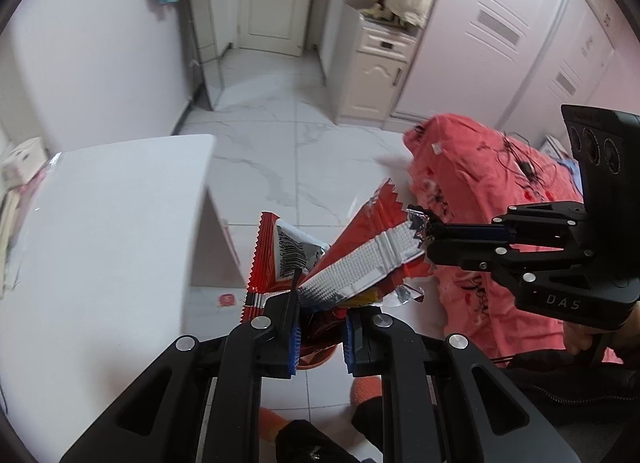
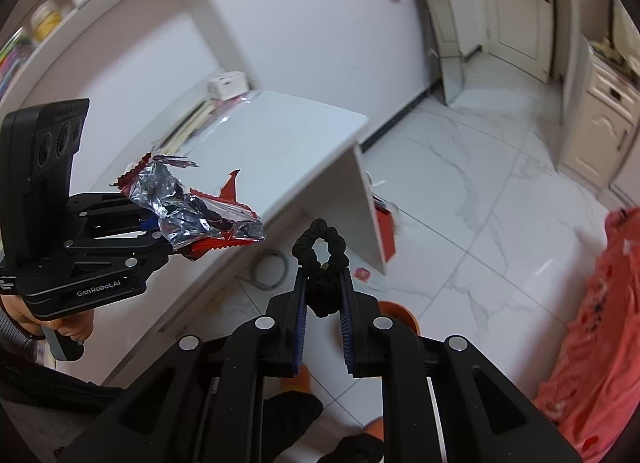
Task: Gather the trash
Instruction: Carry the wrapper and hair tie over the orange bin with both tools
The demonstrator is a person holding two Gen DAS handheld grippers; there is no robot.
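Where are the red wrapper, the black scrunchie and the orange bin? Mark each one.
red wrapper (image 1: pixel 360 259), left wrist view, on its silver crimped seam.
black scrunchie (image 2: pixel 338 241), right wrist view, on the right side of its loop.
orange bin (image 2: pixel 404 313), right wrist view, on its rim beside the right finger.

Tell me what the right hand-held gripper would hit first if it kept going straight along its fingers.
Probably the white tiled floor. The right hand-held gripper, shut on a black hair tie, points down past the white desk's corner. A small red scrap lies near that line; depth is unclear.
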